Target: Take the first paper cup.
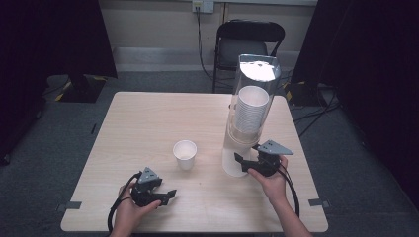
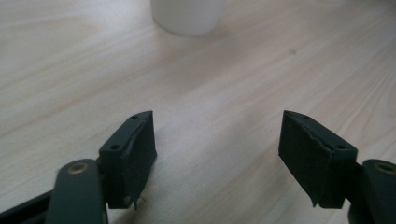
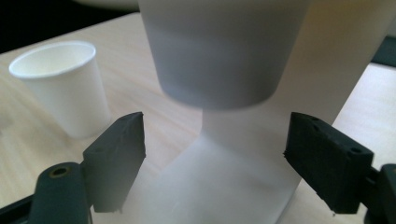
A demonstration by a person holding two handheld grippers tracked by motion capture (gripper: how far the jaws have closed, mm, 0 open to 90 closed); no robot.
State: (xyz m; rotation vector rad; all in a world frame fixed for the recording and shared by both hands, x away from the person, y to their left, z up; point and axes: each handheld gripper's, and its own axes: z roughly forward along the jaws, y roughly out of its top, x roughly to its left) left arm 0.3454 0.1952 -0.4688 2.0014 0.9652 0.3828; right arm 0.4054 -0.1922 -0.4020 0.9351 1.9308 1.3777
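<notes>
One cup [image 1: 185, 153] stands alone mid-desk [image 1: 138, 123]; the left tongs [image 1: 167, 196] rest spread and empty, and the spread right tongs [image 1: 245, 159] must pinch the dispenser's [image 1: 249, 113] bottom cup [image 3: 219, 56] next

At twelve o'clock past my left jaws, the paper cup [image 2: 187, 16] is blurred, its rim cut off; the dispenser [image 3: 224, 51] looms blurred past my right jaws.

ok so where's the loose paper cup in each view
high view: paper cup stands upright mid-table, left of the cup dispenser.
left gripper view: its base at the top edge, ahead of the jaws.
right gripper view: far left, beside the dispenser.
Shared landmark: the wooden table.
</notes>
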